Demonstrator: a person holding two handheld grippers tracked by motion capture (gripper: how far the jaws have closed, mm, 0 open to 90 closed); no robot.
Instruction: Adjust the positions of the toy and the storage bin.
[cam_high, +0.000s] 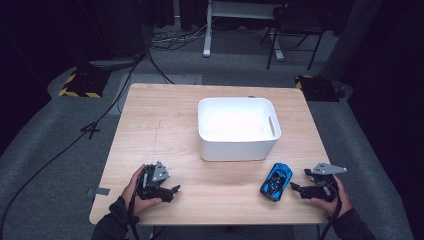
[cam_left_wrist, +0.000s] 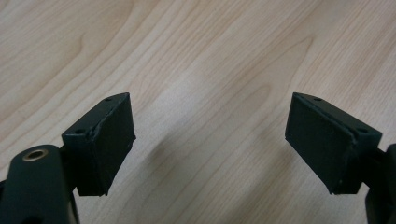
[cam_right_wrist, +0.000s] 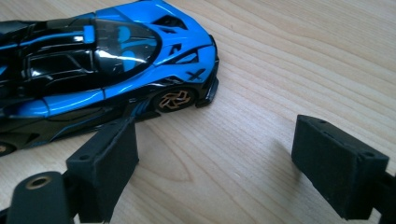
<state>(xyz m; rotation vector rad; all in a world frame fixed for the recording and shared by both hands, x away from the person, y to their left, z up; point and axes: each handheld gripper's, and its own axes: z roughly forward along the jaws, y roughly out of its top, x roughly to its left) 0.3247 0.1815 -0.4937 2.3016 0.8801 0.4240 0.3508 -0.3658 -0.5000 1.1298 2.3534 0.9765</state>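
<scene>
At the bench's near right, the right hand-held gripper gapes empty beside the blue toy car; the left hand-held gripper is likewise released.

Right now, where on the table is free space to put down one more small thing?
The table is bare left of the white bin, and between the left gripper and the blue toy car. It is crowded at the near right corner, where the right gripper nearly meets the car.

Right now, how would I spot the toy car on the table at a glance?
Start at the white bin in the middle of the wooden table, then drop to the table's near edge on the right. The toy car lies there, just ahead of the open right gripper. It is the one small blue-and-black thing on the wood, with gold wheels.
</scene>
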